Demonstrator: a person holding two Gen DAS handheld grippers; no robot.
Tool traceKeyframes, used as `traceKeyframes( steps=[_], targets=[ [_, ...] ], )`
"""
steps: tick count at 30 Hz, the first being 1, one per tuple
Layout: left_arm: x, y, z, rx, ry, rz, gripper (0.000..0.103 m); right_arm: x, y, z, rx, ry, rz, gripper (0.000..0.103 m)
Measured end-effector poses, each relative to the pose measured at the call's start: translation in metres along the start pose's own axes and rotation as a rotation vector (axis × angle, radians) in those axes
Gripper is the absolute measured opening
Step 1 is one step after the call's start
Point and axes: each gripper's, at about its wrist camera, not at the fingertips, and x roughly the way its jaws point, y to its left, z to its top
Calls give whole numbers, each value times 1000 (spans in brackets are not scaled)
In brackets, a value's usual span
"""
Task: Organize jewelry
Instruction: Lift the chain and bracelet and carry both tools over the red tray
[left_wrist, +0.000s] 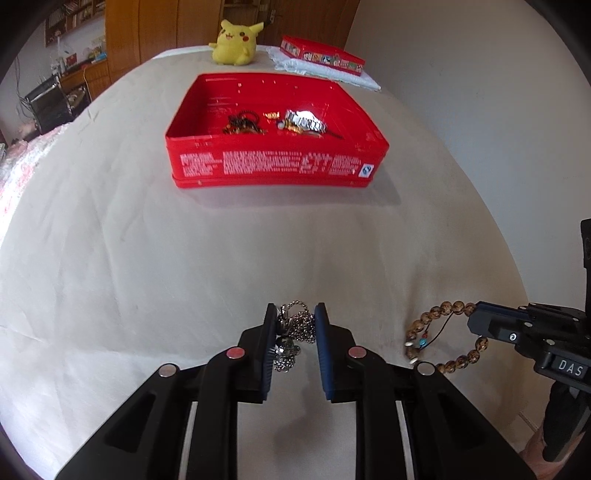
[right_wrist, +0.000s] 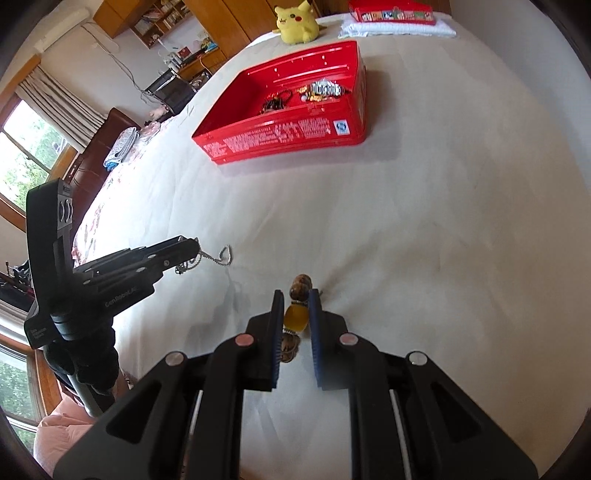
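Note:
A silver ball-chain necklace (left_wrist: 293, 328) is bunched between the blue pads of my left gripper (left_wrist: 295, 314), which is shut on it just above the white cloth; part of the silver chain (right_wrist: 214, 258) dangles from the left gripper (right_wrist: 194, 245) in the right wrist view. My right gripper (right_wrist: 296, 297) is shut on a brown wooden bead bracelet (right_wrist: 297, 319) with a yellow bead. The same bracelet (left_wrist: 443, 338) hangs as a loop from the right gripper (left_wrist: 476, 312) at the right of the left wrist view. Ahead stands an open red tin box (left_wrist: 277, 166) holding several jewelry pieces (left_wrist: 303, 120).
A yellow plush toy (left_wrist: 236, 40) sits at the far table edge. A red lid (left_wrist: 321, 53) rests on a folded white cloth (left_wrist: 332, 72) at the back right. The red tin (right_wrist: 288, 136) shows in the right wrist view too. A person's sleeve (right_wrist: 59, 432) is at lower left.

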Motion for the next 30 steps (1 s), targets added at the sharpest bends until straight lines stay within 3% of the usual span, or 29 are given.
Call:
traceKeyframes(
  steps=[15, 30],
  targets=[
    [-17, 1, 33, 20, -65, 5, 20, -19, 9, 45, -24, -68, -40, 12],
    [-23, 4, 94, 43, -123, 22, 20, -22, 24, 126, -54, -147, -18, 12]
  ],
)
